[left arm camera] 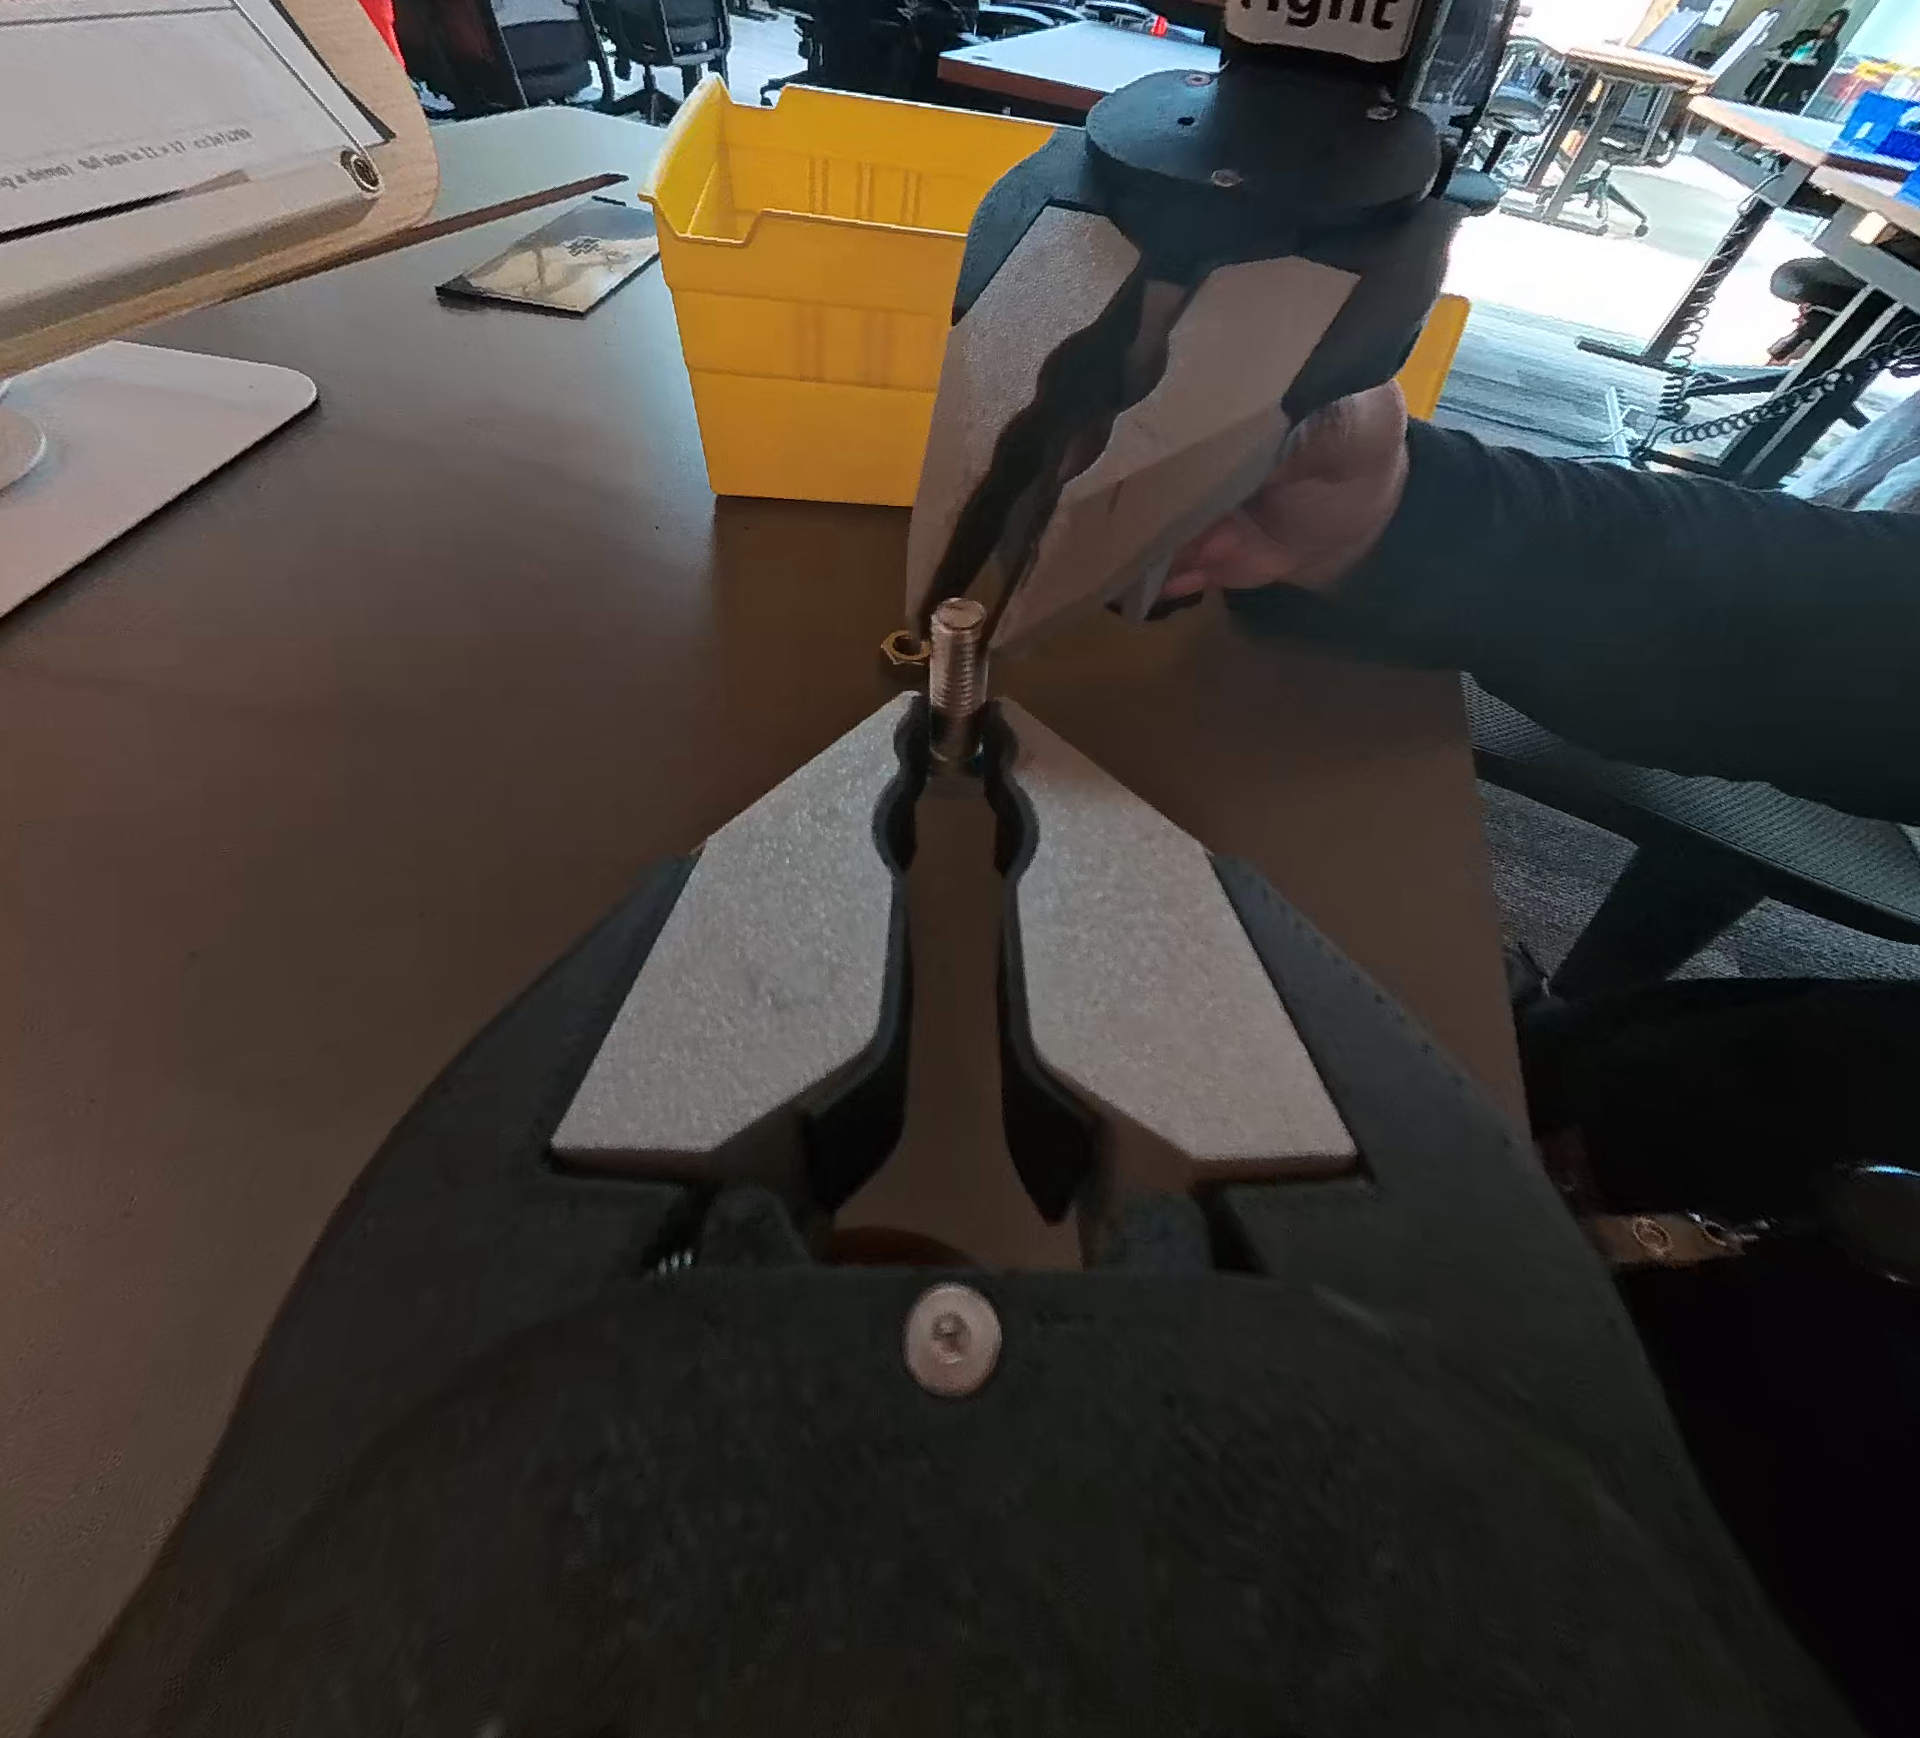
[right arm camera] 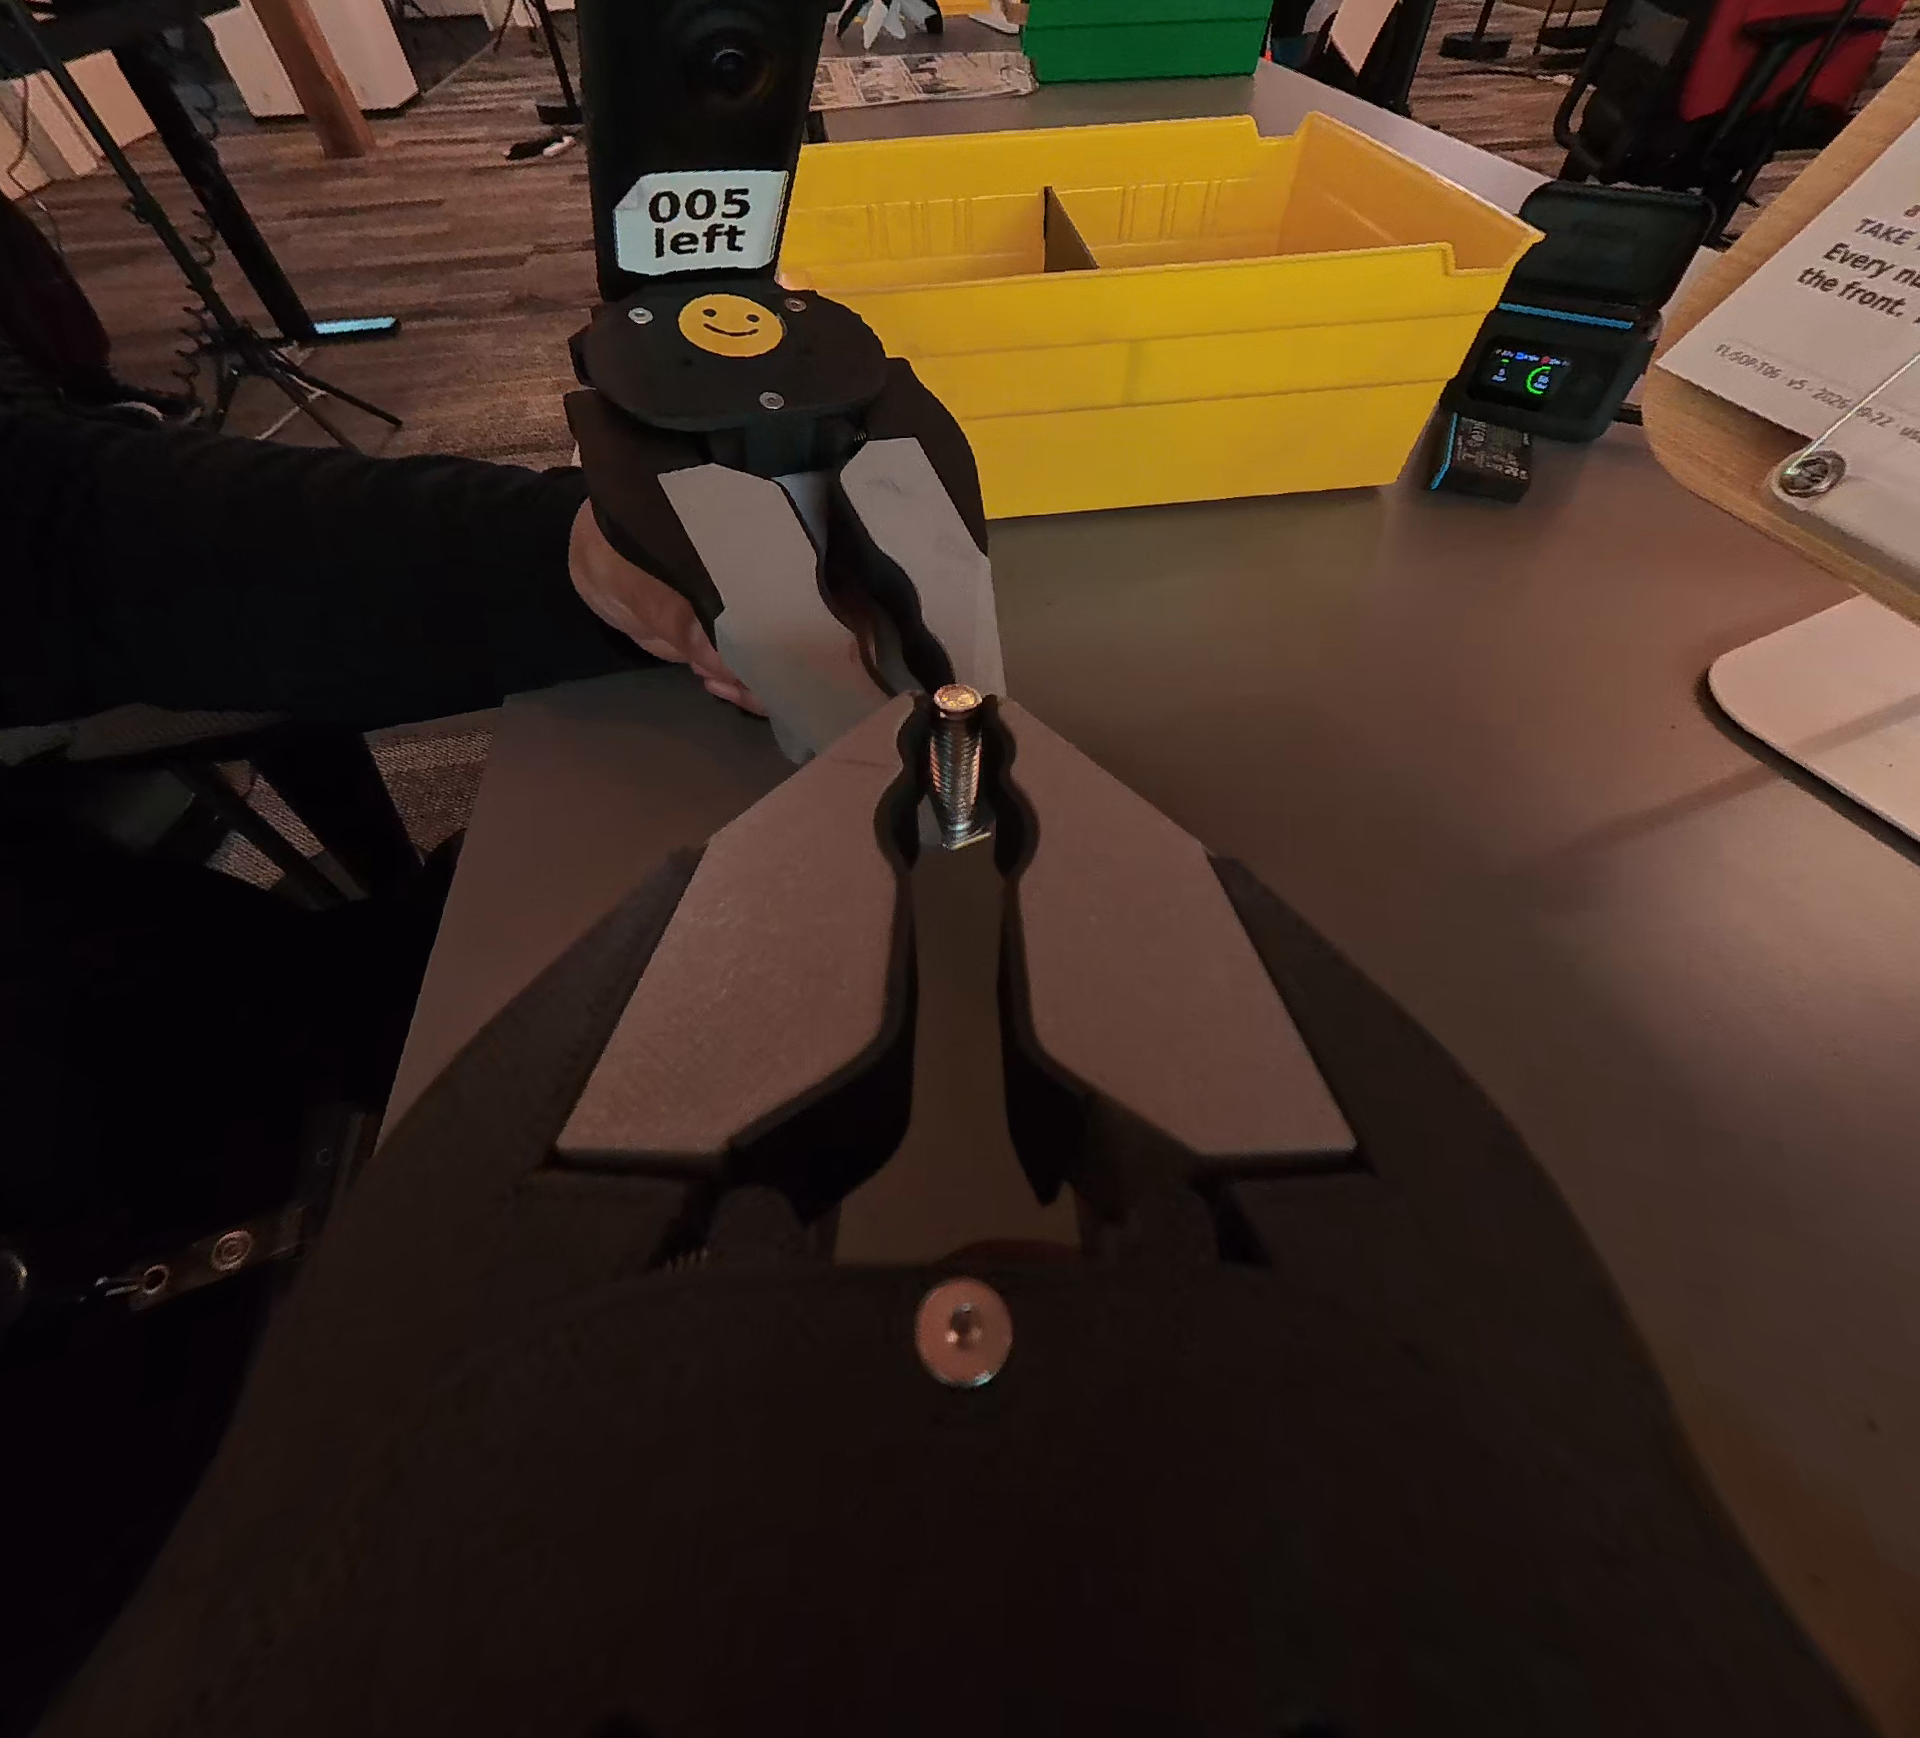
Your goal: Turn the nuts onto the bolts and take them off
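On the left wrist view: left gripper (left arm camera: 957,732), jaws clamped on the base of an upright bolt (left arm camera: 956,670) above the brown table (left arm camera: 416,701); nut (left arm camera: 906,647) lay just behind; right gripper (left arm camera: 961,613) beside the bolt's top; yellow bin (left arm camera: 810,338) beyond. On the right wrist view: right gripper (right arm camera: 957,727), jaws narrowly apart around the bolt (right arm camera: 957,769), contact unclear; left gripper (right arm camera: 914,665) behind

We count one bolt (left arm camera: 957,678), one nut (left arm camera: 906,646), two grippers (left arm camera: 957,732) (right arm camera: 957,732), one yellow bin (right arm camera: 1195,379), two hands (left arm camera: 1311,493) (right arm camera: 634,608).
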### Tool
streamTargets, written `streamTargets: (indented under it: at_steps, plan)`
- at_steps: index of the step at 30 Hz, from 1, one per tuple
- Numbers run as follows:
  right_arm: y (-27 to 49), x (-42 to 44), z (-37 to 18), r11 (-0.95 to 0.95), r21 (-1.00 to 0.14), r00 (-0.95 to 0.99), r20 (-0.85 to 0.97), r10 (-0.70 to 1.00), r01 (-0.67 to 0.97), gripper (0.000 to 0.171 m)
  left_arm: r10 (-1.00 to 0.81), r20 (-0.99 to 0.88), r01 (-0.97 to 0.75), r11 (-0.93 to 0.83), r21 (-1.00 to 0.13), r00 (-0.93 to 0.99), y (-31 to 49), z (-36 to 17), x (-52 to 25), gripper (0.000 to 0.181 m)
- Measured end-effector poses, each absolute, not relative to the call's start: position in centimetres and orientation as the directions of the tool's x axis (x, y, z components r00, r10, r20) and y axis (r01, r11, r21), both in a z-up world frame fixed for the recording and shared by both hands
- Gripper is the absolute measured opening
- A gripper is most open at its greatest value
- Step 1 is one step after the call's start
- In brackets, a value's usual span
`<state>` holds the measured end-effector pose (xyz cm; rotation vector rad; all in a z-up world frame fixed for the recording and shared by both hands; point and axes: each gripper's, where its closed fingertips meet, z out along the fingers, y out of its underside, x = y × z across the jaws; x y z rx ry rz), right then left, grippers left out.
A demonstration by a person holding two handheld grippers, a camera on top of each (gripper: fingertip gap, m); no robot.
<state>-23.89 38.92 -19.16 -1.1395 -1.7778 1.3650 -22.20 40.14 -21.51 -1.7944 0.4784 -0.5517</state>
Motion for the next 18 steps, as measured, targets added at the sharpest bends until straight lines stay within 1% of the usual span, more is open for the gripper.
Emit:
streamTargets:
  at_steps: [18]
  plan:
    - [38.83,-23.97,-19.37,0.094,-0.959,-0.439,-0.035,0.898,0.269,0.007,-0.571,0.118,-0.064,-0.289,-0.955,0.813,40.28,-21.87,-22.08,0.008]
